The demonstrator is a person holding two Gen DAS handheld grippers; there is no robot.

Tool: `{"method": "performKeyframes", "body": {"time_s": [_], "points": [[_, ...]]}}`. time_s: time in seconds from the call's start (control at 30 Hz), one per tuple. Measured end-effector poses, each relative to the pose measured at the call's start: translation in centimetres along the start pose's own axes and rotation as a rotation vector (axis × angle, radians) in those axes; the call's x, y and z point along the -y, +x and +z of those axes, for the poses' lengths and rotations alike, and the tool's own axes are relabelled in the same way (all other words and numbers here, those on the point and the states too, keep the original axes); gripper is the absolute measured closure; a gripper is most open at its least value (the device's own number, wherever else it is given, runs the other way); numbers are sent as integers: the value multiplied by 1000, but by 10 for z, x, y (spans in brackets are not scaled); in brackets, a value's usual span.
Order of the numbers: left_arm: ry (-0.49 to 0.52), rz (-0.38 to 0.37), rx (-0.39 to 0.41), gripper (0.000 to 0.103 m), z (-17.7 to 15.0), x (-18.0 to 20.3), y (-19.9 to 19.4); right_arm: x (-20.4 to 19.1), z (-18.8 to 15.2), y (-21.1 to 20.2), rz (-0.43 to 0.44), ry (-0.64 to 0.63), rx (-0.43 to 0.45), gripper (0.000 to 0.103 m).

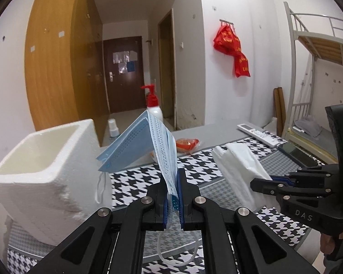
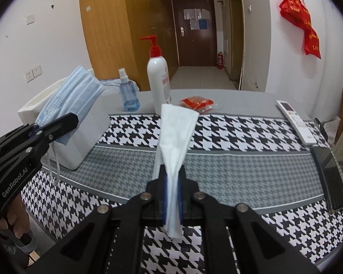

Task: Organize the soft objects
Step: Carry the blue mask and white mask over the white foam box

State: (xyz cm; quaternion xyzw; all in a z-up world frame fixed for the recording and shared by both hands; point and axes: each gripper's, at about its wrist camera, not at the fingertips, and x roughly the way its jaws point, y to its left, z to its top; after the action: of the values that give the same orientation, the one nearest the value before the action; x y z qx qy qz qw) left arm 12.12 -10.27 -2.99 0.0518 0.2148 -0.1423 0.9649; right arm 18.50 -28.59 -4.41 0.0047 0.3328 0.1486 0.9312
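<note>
My left gripper (image 1: 172, 182) is shut on a stack of blue face masks (image 1: 146, 146) and holds it in the air just right of a white foam box (image 1: 43, 171); an ear loop hangs down. In the right wrist view the left gripper (image 2: 54, 125) and masks (image 2: 73, 96) are in front of the foam box (image 2: 89, 132). My right gripper (image 2: 172, 178) is shut on a folded white tissue (image 2: 176, 132) and holds it above the table. In the left wrist view the right gripper (image 1: 260, 182) and tissue (image 1: 237, 169) are at the right.
On the houndstooth table cloth (image 2: 240, 173) stand a white pump bottle (image 2: 159, 80) and a blue spray bottle (image 2: 128, 91). A red packet (image 2: 197, 104), a white remote (image 2: 296, 121) and a black phone (image 2: 330, 175) lie at the far and right sides.
</note>
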Motion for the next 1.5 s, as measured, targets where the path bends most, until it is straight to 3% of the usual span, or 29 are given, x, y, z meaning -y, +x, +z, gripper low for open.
{"method": "performKeyframes", "body": {"time_s": [0.83,1.5], "points": [[-20,109,149,96,35,-34,-57,-47,48,-40,71,-93,156,93],[-40,276,165,96,40,-91,-76,-114,84,-28,177,-193,196,93]]}}
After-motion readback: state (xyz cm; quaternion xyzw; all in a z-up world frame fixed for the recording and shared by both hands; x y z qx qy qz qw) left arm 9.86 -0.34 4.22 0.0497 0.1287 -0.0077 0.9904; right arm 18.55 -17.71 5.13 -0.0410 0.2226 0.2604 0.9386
